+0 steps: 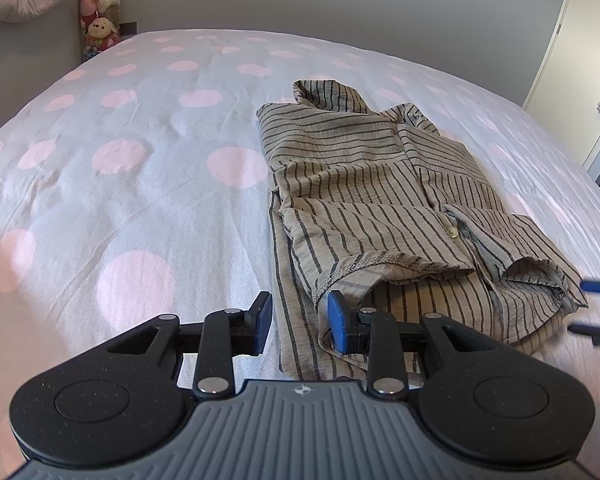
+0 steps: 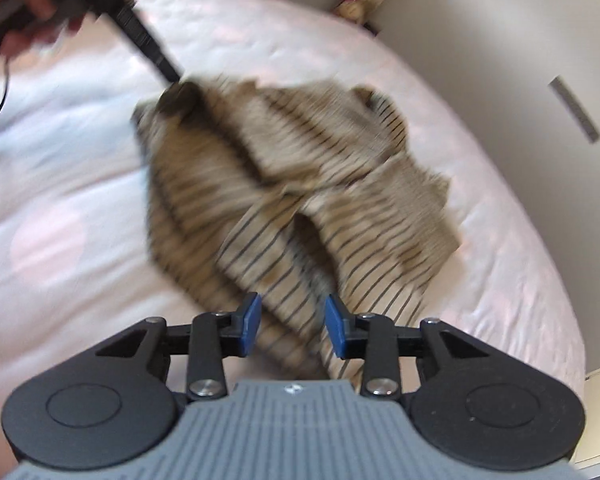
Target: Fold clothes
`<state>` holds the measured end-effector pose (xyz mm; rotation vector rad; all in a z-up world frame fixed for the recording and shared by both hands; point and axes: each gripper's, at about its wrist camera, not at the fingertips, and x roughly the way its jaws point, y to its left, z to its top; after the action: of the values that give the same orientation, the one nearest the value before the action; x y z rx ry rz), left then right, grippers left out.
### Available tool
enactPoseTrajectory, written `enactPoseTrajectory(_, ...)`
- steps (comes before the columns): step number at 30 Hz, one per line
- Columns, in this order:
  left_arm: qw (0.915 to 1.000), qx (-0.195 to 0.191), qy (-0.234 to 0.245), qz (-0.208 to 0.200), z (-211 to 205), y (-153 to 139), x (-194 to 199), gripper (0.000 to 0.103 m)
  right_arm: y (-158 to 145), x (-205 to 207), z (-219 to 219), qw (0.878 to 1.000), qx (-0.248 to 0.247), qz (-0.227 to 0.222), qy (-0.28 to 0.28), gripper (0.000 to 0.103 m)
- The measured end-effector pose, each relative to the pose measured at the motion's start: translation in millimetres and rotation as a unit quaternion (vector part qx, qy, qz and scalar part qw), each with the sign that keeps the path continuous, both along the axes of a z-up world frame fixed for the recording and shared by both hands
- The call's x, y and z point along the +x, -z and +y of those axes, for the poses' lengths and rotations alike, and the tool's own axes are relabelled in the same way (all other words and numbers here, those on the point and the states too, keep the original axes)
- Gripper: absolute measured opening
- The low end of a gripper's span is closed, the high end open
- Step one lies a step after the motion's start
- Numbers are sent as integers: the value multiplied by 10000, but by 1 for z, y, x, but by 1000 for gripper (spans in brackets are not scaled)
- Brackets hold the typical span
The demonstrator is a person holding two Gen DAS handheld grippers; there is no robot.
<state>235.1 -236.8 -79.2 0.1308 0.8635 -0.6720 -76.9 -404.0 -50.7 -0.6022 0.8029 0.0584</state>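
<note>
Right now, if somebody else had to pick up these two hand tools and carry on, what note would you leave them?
Left gripper: jaws open over the near left edge of the shirt, holding nothing.
Right gripper: jaws open over the shirt's near edge; that view is blurred.
The striped shirt lies on the dotted bedspread, sides and sleeves already folded inward.
Left: fold it over lengthwise, probably bottom hem to collar, then smooth it.

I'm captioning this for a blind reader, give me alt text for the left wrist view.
A beige striped shirt, partly folded, lies on a white bedspread with pink dots. The left gripper has its blue pads apart over the shirt's near hem.
</note>
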Motion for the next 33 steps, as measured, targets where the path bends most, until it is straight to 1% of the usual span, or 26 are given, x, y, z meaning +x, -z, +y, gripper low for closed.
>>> enactPoseTrajectory(1, 10000, -12, -1, -2, 0, 0, 0, 28, -1, 6, 1, 9999, -49, -136, 26, 40)
enactPoseTrajectory(5, 10000, -21, 14, 3, 0, 0, -1, 28, 5, 34, 6, 9991, -177, -370, 109, 41)
enactPoseTrajectory(9, 10000, 13, 60, 33, -2, 2, -1, 28, 19, 57, 12, 9987, -144, -439, 217, 41)
enactPoseTrajectory(11, 10000, 14, 74, 50, -2, 4, 0, 28, 28, 67, 14, 9987, -195, -419, 225, 41)
enactPoseTrajectory(13, 9999, 16, 79, 69, -2, 5, 1, 28, 37, 76, 15, 9985, -317, -403, 212, 39)
enactPoseTrajectory(14, 9999, 17, 80, 79, -3, 5, 1, 28, 40, 80, 15, 9983, -359, -392, 218, 36)
enactPoseTrajectory(15, 9999, 20, 80, 87, -3, 5, 1, 28, 42, 84, 14, 9984, -344, -369, 248, 22)
enactPoseTrajectory(16, 9999, 25, 80, 92, -3, 6, 1, 28, 44, 88, 13, 9985, -330, -346, 278, 13)
enactPoseTrajectory(17, 9999, 29, 79, 96, -3, 6, 2, 28, 44, 91, 12, 9984, -301, -364, 314, 7)
enactPoseTrajectory(20, 9999, 18, 67, 105, -2, 6, 2, 28, 28, 90, 13, 9963, -93, -768, 377, 4)
enactPoseTrajectory(22, 9999, 21, 70, 107, -3, 6, 2, 28, 13, 88, 19, 9942, 34, -1034, 292, 4)
enactPoseTrajectory(24, 9999, 37, 85, 98, -4, 6, 2, 28, 6, 86, 29, 9937, 67, -1115, 92, 4)
enactPoseTrajectory(26, 9999, 56, 103, 84, -4, 6, 1, 28, 12, 87, 39, 9951, -15, -983, -83, 3)
enactPoseTrajectory(28, 9999, 56, 101, 77, -3, 5, 0, 28, 26, 88, 44, 9972, -101, -728, -143, 3)
enactPoseTrajectory(30, 9999, 43, 86, 80, -2, 5, 0, 28, 43, 90, 44, 9990, -123, -417, -42, 3)
enactPoseTrajectory(33, 9999, 41, 73, 109, -2, 7, 1, 28, 60, 86, 40, 9995, -173, -228, 136, 4)
